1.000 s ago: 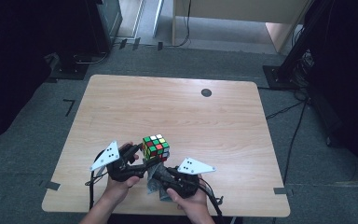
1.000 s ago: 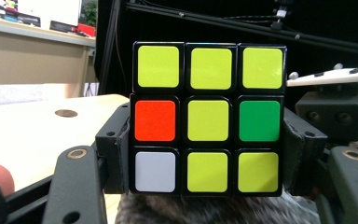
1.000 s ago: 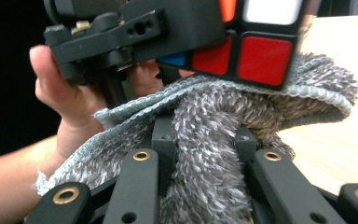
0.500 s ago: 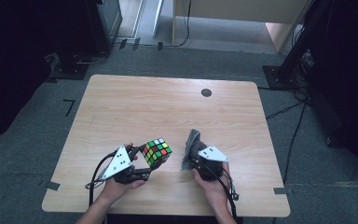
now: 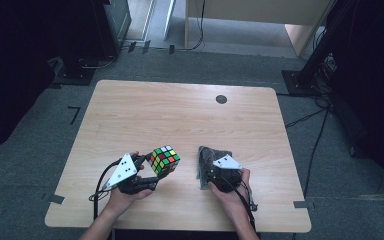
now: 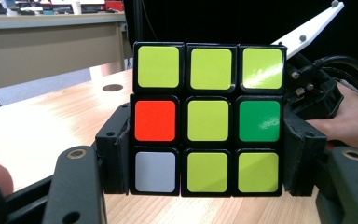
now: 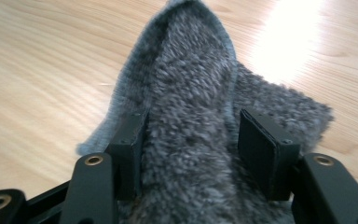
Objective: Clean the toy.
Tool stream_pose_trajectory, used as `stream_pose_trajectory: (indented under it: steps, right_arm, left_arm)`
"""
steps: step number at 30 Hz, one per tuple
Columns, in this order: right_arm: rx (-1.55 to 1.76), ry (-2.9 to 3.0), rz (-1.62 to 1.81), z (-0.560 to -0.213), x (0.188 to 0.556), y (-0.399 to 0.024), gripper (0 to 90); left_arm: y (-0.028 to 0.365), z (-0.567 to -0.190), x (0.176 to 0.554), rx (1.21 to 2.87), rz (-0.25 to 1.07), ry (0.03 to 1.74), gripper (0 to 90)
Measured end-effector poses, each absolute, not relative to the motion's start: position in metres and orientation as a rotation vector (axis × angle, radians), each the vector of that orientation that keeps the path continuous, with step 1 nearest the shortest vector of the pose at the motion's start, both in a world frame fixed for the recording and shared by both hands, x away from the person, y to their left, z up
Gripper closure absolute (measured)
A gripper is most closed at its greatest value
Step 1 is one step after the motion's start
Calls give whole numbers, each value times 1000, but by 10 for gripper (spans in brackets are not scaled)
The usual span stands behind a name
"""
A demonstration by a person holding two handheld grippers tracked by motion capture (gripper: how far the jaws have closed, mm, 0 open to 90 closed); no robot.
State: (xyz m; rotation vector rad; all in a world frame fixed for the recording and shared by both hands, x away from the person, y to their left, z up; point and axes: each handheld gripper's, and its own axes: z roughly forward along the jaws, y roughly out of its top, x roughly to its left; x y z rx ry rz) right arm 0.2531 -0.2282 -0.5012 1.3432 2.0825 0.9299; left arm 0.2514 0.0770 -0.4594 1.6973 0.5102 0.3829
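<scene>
**Cube held aloft as cloth is set down**

While the left gripper (image 5: 147, 172) keeps a scrambled puzzle cube (image 5: 164, 159) raised just above the wooden counter (image 5: 180, 115), the right gripper (image 5: 211, 170) rests low over a grey fleecy cloth (image 5: 214, 152) — a crumpled heap lying on the counter to the cube's right, well apart from it. Seen from the left gripper view, the fingers (image 6: 116, 149) press on the cube's two sides, its mostly yellow face (image 6: 207, 119) turned toward the camera. On the right, the fingers (image 7: 265, 149) have just been opening: they stand partly apart with a ridge of cloth (image 7: 191, 126) rising between them, one touching the pile and the other clear of it (no real pinch remains).

Judging by this, the step in hand is letting go of the cloth, likely after wiping the cube. Next, the right gripper would need to lift clear without dragging the fleece along, while the cube wants a steady lowering onto bare counter.
</scene>
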Motion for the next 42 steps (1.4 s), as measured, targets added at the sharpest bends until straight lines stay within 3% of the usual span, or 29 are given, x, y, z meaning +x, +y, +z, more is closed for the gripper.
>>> stream_pose_trajectory:
  steps: [5,18,27,34,42]
  right_arm:
    - [1344,2027,983,-484,250,-234,313]
    - [1261,1942,1562,-414,212,-200,304]
    - [1385,2000,1703,-421,211,-182,224]
    - [1501,2018,1745,-431,217,-179,210]
    - [1529,2033,1743,-435,216,-175,335]
  left_arm:
    - [78,-461,253,1700,380,515,342]
    - [62,-467,244,1757,444,453,343]
    - [49,-471,233,1761,514,388,342]
    - [44,-471,227,1756,546,335,342]
    - [36,-473,221,1788,584,285,342]
